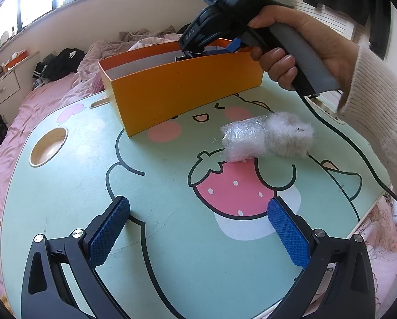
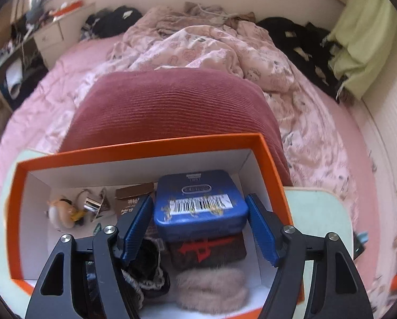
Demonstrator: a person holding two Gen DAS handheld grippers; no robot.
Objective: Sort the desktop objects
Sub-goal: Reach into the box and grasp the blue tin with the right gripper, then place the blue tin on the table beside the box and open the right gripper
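Note:
An orange box [image 1: 182,90] stands at the far side of the green cartoon table [image 1: 156,186]. My right gripper [image 2: 199,212] reaches down into the box [image 2: 134,147]; its blue pads stand on either side of a blue tin [image 2: 198,199] with a barcode label, with small gaps, so it is open. The tin rests on a dark box with red marks [image 2: 207,248]. My left gripper [image 1: 198,212] is open and empty, low over the table's near side. A white fluffy bundle partly wrapped in clear plastic [image 1: 267,138] lies on the table ahead of it, to the right.
The box also holds a small plush toy [image 2: 63,211], a metal clip [image 2: 92,203], a brown packet [image 2: 130,199], dark knitwear [image 2: 148,265] and beige fur [image 2: 211,289]. A round cup recess [image 1: 48,146] sits in the table's left. A red cushion [image 2: 172,106] and bedding lie behind.

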